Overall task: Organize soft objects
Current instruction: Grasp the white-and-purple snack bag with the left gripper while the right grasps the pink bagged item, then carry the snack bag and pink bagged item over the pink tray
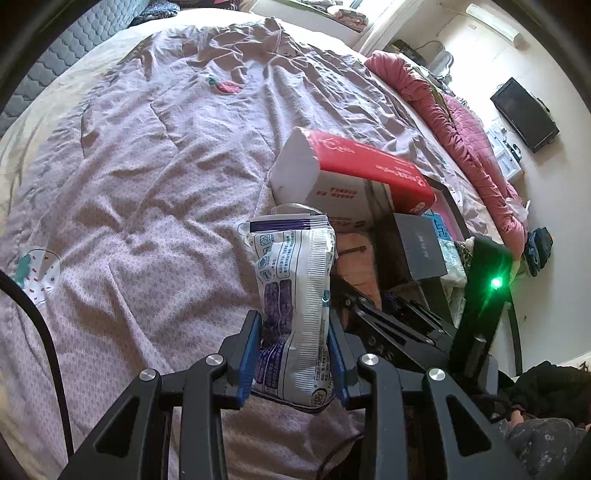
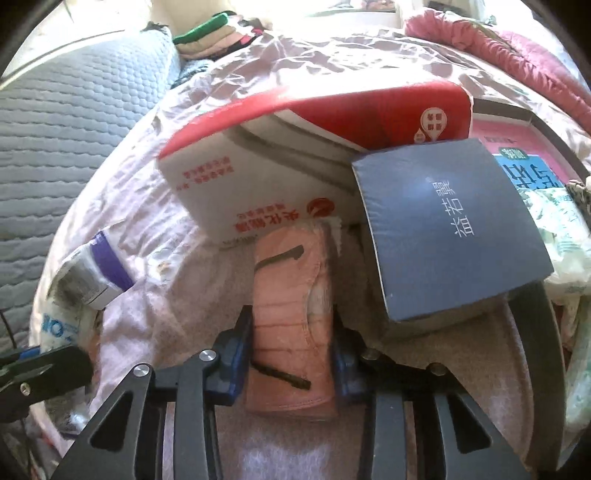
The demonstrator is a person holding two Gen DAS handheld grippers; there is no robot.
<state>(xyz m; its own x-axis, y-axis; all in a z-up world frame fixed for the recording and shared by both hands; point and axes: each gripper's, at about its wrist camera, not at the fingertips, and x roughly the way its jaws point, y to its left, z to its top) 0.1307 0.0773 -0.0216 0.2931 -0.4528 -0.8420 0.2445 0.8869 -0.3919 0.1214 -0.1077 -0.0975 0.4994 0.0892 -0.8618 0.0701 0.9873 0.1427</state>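
Note:
My left gripper [image 1: 293, 354] is shut on a white and purple plastic packet [image 1: 293, 291] and holds it upright above the pink bedspread [image 1: 140, 177]. The packet also shows at the left in the right wrist view [image 2: 88, 280]. My right gripper [image 2: 291, 354] is shut on a folded pink cloth [image 2: 288, 317] with black marks, which also shows in the left wrist view [image 1: 354, 258]. The cloth lies between a red and white tissue pack [image 2: 295, 162] and a dark blue box [image 2: 450, 229]. The right gripper shows in the left wrist view as a black body with a green light [image 1: 487, 295].
The red and white tissue pack [image 1: 351, 173] and the dark box [image 1: 421, 247] lean in a black-rimmed container [image 2: 535, 332]. A rolled red quilt [image 1: 461, 122] lies along the bed's far side. A grey quilted headboard [image 2: 66, 140] and folded clothes [image 2: 218, 33] stand beyond.

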